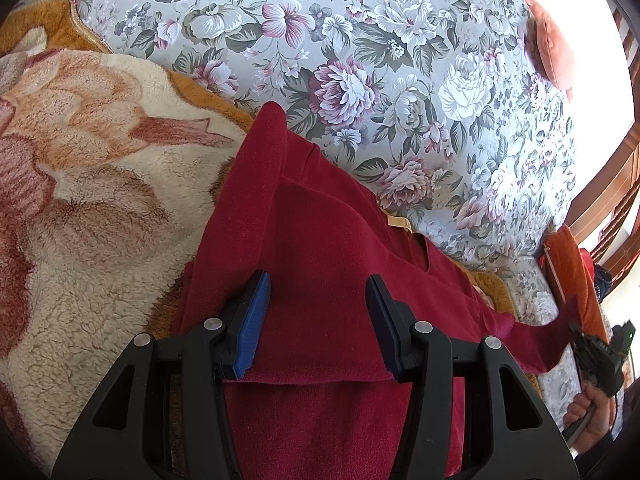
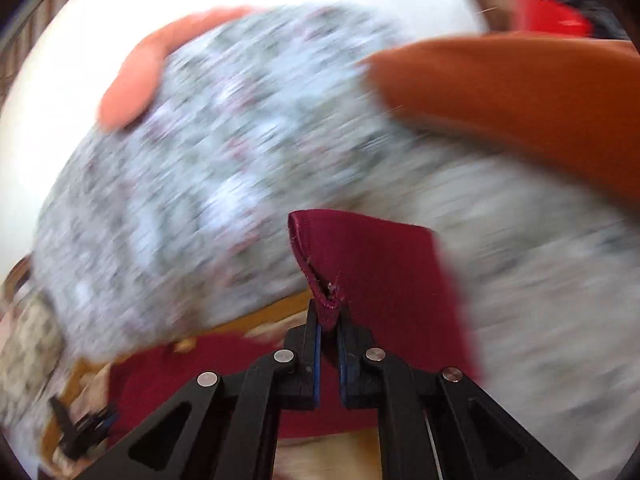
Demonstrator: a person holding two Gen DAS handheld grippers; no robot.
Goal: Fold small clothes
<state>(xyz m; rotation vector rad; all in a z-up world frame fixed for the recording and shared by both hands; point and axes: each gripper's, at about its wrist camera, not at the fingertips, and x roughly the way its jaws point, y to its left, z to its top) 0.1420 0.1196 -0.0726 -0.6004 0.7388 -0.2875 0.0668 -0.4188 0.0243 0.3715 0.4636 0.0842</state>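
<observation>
The dark red garment lies across the bed and fleece blanket. The right gripper pinches its sleeve cuff; carry it flat across the body while the left gripper, jaws spread, pins the fold

One dark red top. Two black grippers: left gripper and right gripper. One flowery sheet. One fluffy blanket with big flowers. One pink pillow. One orange cushion. One hand showing.
</observation>
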